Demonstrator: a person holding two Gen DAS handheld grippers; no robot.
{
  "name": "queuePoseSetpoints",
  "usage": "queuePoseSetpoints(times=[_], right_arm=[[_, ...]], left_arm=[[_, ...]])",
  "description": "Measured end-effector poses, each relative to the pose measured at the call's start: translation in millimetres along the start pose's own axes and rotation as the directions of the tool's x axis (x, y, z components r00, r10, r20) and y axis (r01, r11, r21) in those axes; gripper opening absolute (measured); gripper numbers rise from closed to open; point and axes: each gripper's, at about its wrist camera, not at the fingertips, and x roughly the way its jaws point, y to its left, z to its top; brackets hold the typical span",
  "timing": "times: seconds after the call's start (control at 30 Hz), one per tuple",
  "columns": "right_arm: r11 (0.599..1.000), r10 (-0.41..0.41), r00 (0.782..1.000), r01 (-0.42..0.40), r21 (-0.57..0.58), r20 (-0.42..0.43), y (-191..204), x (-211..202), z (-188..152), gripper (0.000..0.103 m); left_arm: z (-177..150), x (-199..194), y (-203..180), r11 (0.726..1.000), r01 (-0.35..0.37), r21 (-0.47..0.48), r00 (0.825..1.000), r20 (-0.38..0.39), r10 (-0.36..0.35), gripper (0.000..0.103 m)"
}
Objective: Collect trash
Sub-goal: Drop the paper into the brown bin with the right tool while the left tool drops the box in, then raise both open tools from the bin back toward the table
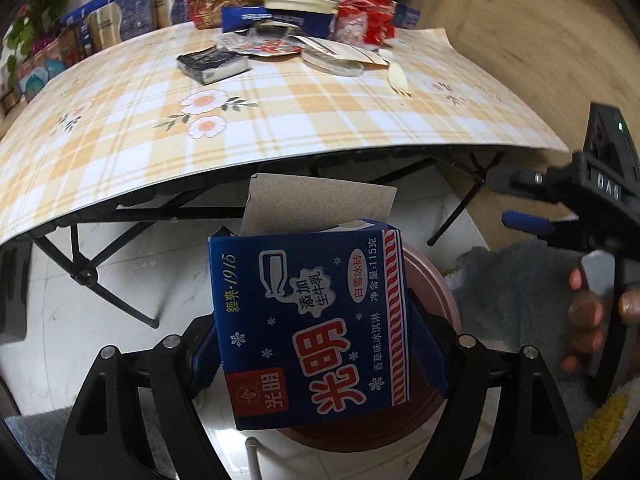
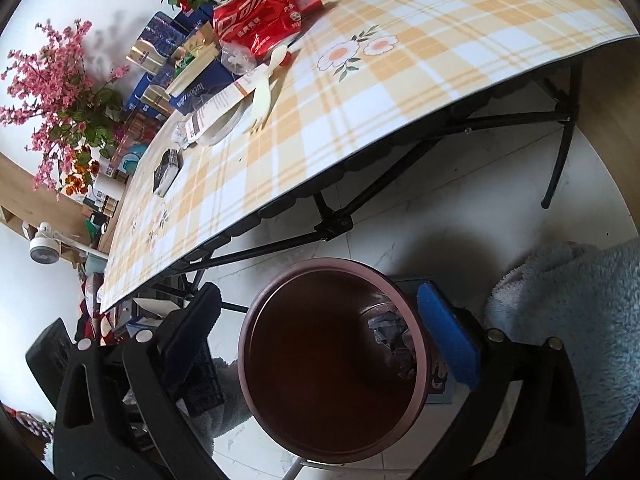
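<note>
1. The left gripper (image 1: 316,340) clamps a blue ice-cream carton (image 1: 310,320) between its pads; the carton's grey flap stands open at the top.
2. The carton hangs directly above the pink-rimmed bin (image 2: 332,364) on the floor, beside the folding table (image 1: 120,128).
3. The right gripper (image 2: 320,344) stands wide open and empty over the bin mouth; crumpled waste lies inside.
4. Risk: a release while the carton is off-centre could let it strike the rim and fall to the floor.
5. Risk: the open flap may catch on a pad and drag the carton sideways.
6. Risk: both grippers crowd the same opening; the right gripper (image 1: 560,208) appears near the left in its view, so contact is possible.
7. Remaining trash sits at the table's far end: a red wrapper (image 2: 256,20), a plastic fork (image 2: 266,92), a dark packet (image 1: 212,66).
</note>
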Motion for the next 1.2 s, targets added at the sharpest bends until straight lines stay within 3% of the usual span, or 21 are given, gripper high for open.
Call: queuePoseSetpoints(times=[0.23,0.8,0.97,1.2], right_arm=[[1.0,-0.015,1.0,0.015,-0.005,-0.006,-0.6,-0.1,-1.4,0.097],[1.0,-0.006,1.0,0.005,-0.024,-0.018,3.1,2.8,-2.1,0.097],[0.998,0.012,1.0,-0.013,-0.068,-0.017,12.7,3.0,-3.1,0.097],[0.991,0.022,0.995,-0.01,-0.131,0.092,25.0,-13.1,-0.7,0.097]], left_arm=[[3.5,-9.8,6.7,0.999,0.003,-0.045,0.999,0.034,-0.002,0.089],[8.8,-27.2,13.7,0.995,-0.047,-0.085,0.99,0.132,0.058,0.09],[10.7,-36.7,16.6,0.991,-0.083,-0.101,0.977,0.187,0.1,0.093],[12.5,-51.9,23.0,0.983,-0.136,-0.121,0.949,0.268,0.164,0.097]])
